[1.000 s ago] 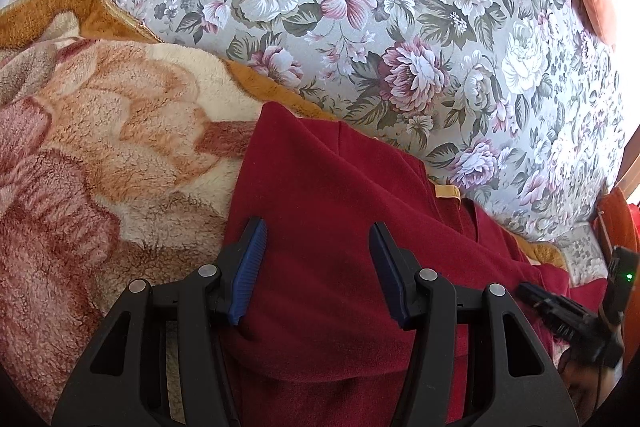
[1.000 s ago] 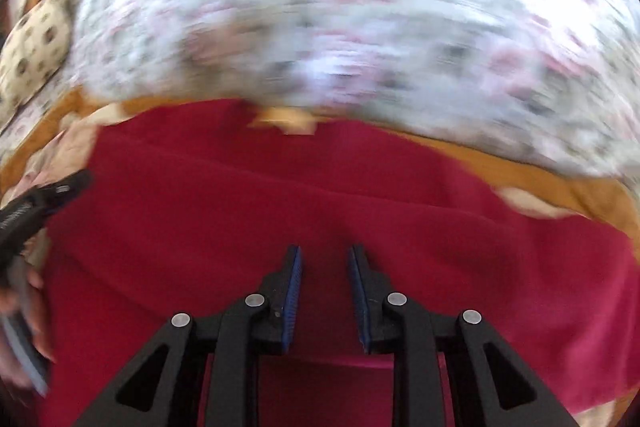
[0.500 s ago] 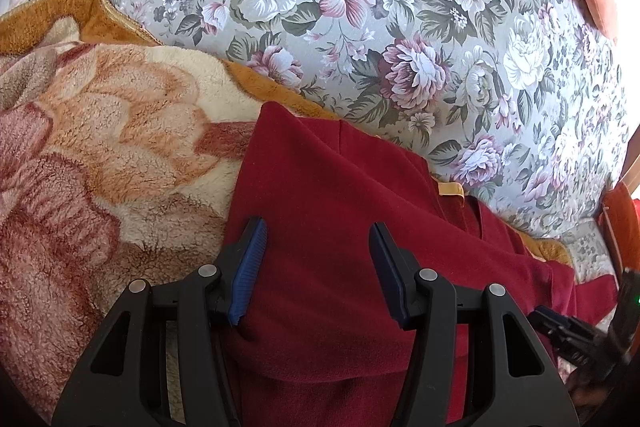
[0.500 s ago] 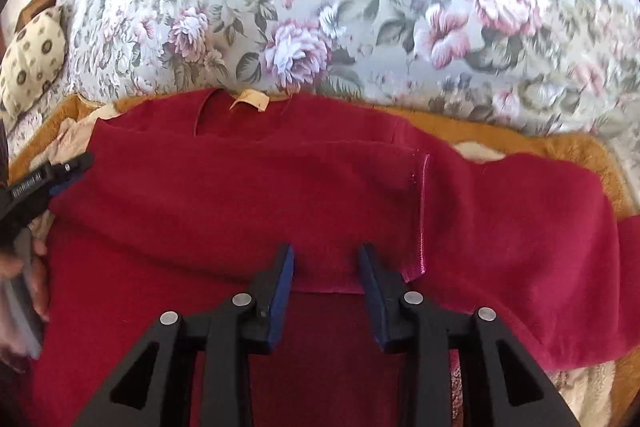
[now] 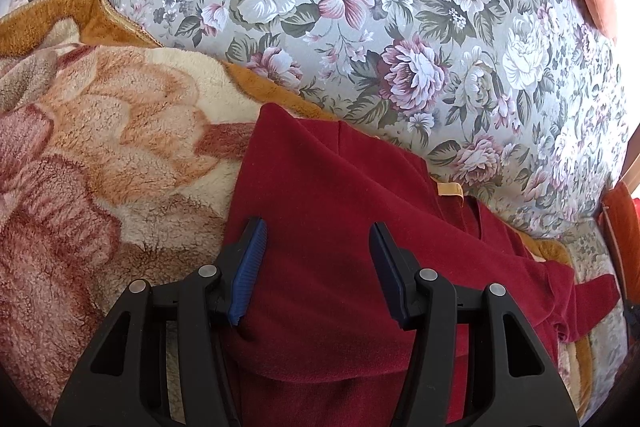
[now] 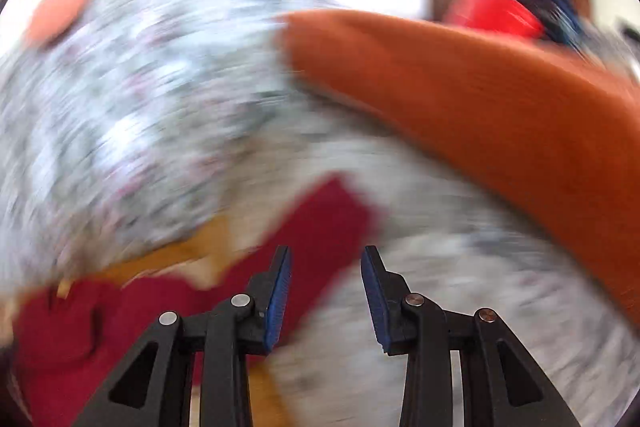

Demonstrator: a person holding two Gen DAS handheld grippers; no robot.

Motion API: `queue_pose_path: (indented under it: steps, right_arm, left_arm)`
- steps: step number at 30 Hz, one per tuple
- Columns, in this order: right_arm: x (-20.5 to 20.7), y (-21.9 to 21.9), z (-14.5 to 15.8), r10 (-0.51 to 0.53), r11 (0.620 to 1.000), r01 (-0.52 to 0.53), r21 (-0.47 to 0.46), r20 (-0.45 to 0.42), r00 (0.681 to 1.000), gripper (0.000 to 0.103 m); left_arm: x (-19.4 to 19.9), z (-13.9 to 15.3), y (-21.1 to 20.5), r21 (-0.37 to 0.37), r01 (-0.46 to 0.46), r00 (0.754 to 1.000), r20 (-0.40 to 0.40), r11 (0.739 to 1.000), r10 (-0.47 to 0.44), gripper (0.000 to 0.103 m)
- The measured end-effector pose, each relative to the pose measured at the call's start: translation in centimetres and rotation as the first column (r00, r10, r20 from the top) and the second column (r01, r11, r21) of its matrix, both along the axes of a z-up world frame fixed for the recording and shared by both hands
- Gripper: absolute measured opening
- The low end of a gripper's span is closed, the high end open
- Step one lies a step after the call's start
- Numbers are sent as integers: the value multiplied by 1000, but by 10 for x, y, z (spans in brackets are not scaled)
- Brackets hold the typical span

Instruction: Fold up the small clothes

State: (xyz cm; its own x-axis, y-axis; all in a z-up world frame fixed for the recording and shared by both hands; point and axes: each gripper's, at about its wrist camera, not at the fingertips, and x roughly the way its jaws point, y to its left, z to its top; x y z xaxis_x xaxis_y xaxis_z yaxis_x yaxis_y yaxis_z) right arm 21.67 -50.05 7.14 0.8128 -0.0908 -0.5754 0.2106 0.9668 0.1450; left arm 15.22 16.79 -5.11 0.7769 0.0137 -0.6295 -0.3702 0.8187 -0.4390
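Left wrist view sharp, red shirt (image 5: 320, 227) partly folded on fleece blanket (image 5: 100, 155) beside floral cushion (image 5: 400, 27), left gripper (image 5: 316, 267) half open over it, gripping nothing, right wrist view blurred, right gripper (image 6: 324, 287) parted, empty, by shirt's sleeve, orange cushion (image 6: 500, 107) only here

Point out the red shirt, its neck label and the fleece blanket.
red shirt (image 5: 320, 235): left wrist view, on the folded front panel between the fingers.
neck label (image 5: 450, 189): left wrist view, on the tan tab at the collar.
fleece blanket (image 5: 120, 147): left wrist view, on its peach flower pattern.
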Motion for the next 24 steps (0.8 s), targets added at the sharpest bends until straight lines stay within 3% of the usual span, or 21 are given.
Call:
queue_pose_path:
  steps: [1, 3, 6, 12, 16, 21, 24]
  right_arm:
    - [3, -14, -3, -19, 999, 19, 25, -7, 1000, 35]
    - [12, -25, -9, 40, 997, -39, 60, -22, 999, 35]
    - [22, -21, -13, 125, 991, -124, 48, -4, 992, 35]
    - [46, -14, -15, 162, 986, -162, 40, 0, 987, 34]
    - [49, -21, -18, 146, 983, -147, 109, 18, 989, 7]
    - [37, -15, -13, 150, 980, -156, 119, 62, 987, 6]
    - [27, 9, -1, 210, 962, -227, 151, 121, 970, 6]
  left_arm:
    - [0, 0, 0, 2, 0, 1000, -2, 1000, 0, 53]
    - [1, 0, 0, 5, 0, 1000, -3, 1000, 0, 53]
    - [1, 0, -1, 2, 0, 1000, -2, 1000, 0, 53]
    - [1, 0, -1, 3, 0, 1000, -2, 1000, 0, 53]
    - [1, 0, 0, 2, 0, 1000, -1, 1000, 0, 53]
    - [1, 0, -1, 3, 0, 1000, -2, 1000, 0, 53]
    - [1, 0, 0, 3, 0, 1000, -2, 1000, 0, 53]
